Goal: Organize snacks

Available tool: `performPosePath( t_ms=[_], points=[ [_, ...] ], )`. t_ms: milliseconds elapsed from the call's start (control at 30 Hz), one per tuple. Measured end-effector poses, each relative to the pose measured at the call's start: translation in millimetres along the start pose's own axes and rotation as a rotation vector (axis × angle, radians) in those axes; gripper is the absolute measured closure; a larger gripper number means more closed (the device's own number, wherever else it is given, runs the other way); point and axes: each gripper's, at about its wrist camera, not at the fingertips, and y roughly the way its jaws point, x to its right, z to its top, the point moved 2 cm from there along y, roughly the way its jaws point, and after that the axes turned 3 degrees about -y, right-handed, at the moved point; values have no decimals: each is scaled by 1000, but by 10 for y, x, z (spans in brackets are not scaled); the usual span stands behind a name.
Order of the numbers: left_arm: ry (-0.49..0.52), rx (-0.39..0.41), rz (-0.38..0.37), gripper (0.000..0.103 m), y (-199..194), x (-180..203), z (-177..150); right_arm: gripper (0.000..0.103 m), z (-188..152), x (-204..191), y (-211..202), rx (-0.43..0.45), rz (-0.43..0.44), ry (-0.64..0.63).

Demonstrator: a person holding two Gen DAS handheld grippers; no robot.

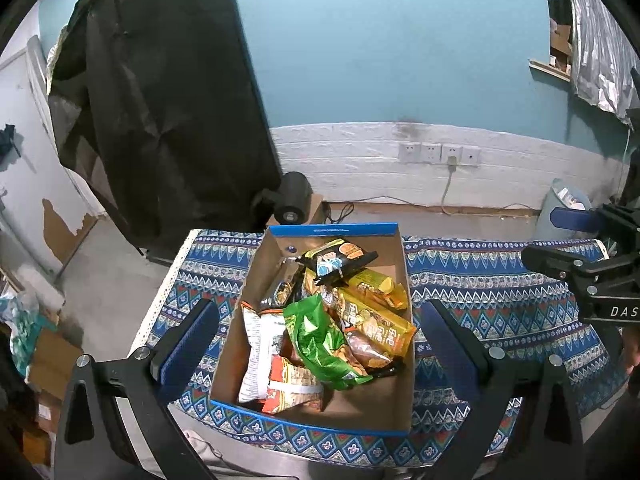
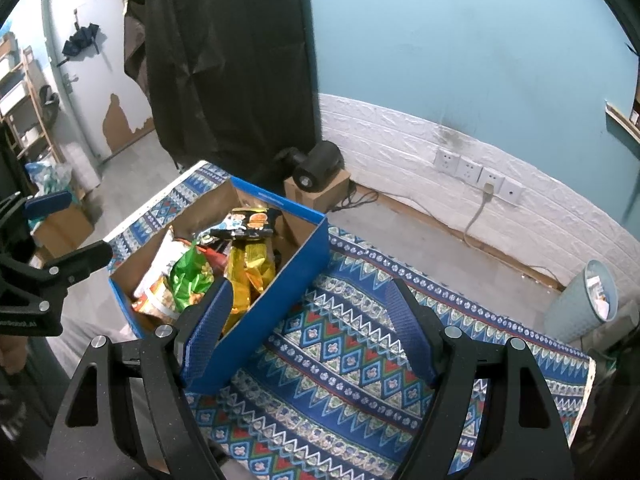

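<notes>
Since all the snack packets that can be seen lie already inside the blue-rimmed brown cardboard box (image 1: 394, 364), the task looks nearly done, or maybe fully done. No loose packet shows on the blue patterned tablecloth (image 1: 480, 280) around the box, in the left wrist view or the right wrist view.

Inside the box the packets are piled w/o clear order: a black packet with orange print (image 1: 338, 258) on top at the far end, yellow crinkled packets (image 1: 372, 312) under and beside it, a green shiny bag (image 1: 320, 340) in the middle, and a white-and-red packet (image 1: 264, 352) against the near left wall. Some lean on each other, so I judge that what is left, if anything, is to lay them flatter or sort them by kind. Whether this is wanted, the pictures do not tell.

The left gripper (image 1: 320, 340) hangs above the box w/ its blue pads wide apart, one pad each side of the box, holding nothing. The right gripper (image 2: 312, 328) is also spread apart and empty; its left pad is in front of the blue outer wall of the box, and its right pad over bare tablecloth. Whether that pad touches the box I cannot tell.
</notes>
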Motion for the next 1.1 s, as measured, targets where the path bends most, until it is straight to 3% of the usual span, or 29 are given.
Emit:
performPosePath(
  t_ms=[1100],
  points=[
    [2, -32, 24, 1, 48, 20, -33, 25, -6, 3, -44, -1, -3, -7]
  ],
)
